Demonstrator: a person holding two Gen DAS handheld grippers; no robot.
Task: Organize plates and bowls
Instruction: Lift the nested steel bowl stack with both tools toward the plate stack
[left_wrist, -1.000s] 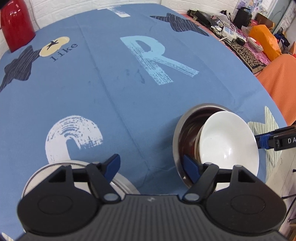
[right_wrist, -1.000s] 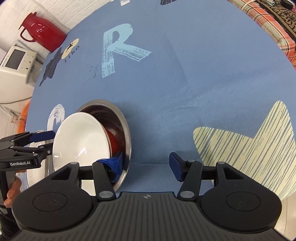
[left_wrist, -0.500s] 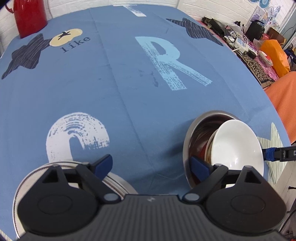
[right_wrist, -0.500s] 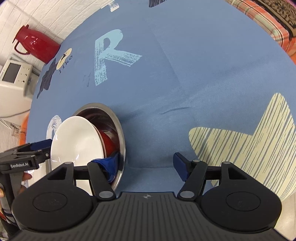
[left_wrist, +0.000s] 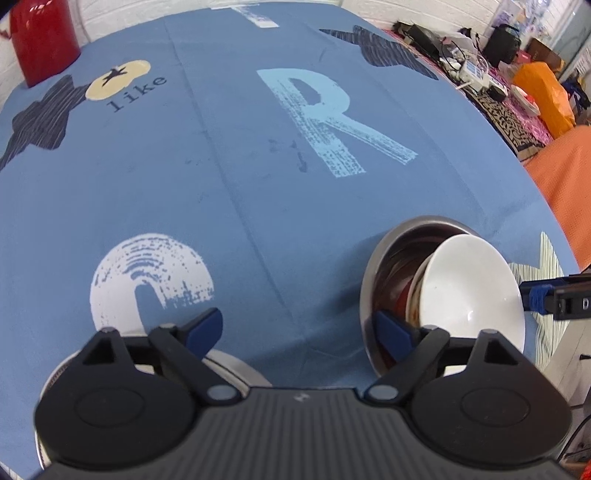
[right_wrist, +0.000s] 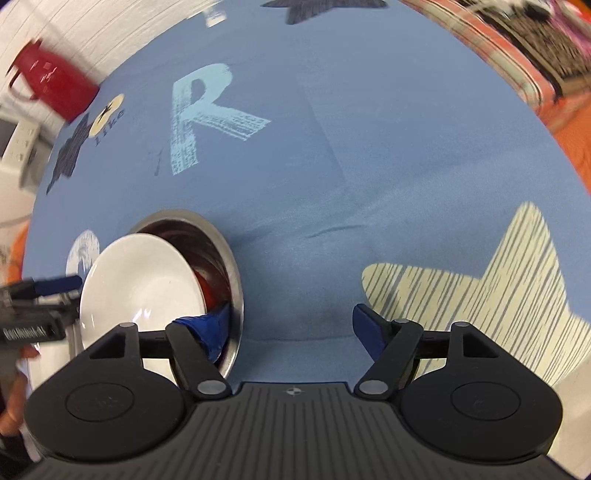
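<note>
A steel bowl (left_wrist: 402, 236) (right_wrist: 231, 258) sits on the blue tablecloth near the table's front edge. A white bowl (left_wrist: 476, 295) (right_wrist: 144, 280) leans tilted inside it, over something red (right_wrist: 207, 291). My right gripper (right_wrist: 291, 328) is open. Its left finger reaches inside the steel bowl beside the white bowl, and its right finger is outside over the cloth. My left gripper (left_wrist: 299, 330) is open, its right finger at the steel bowl's near rim. Its left finger hangs above a flat steel plate (left_wrist: 232, 365). The plate is largely hidden under the gripper body.
A red thermos (left_wrist: 40, 40) (right_wrist: 51, 85) stands at the table's far left. A white appliance (right_wrist: 14, 147) sits beyond that edge. Cluttered items (left_wrist: 480, 74) and orange fabric (left_wrist: 565, 173) lie past the right edge. A hand (right_wrist: 14, 406) holds the left gripper.
Both grippers stay open while the two views shift slightly. The right wrist view is blurred now. The white bowl keeps leaning in the steel bowl.
</note>
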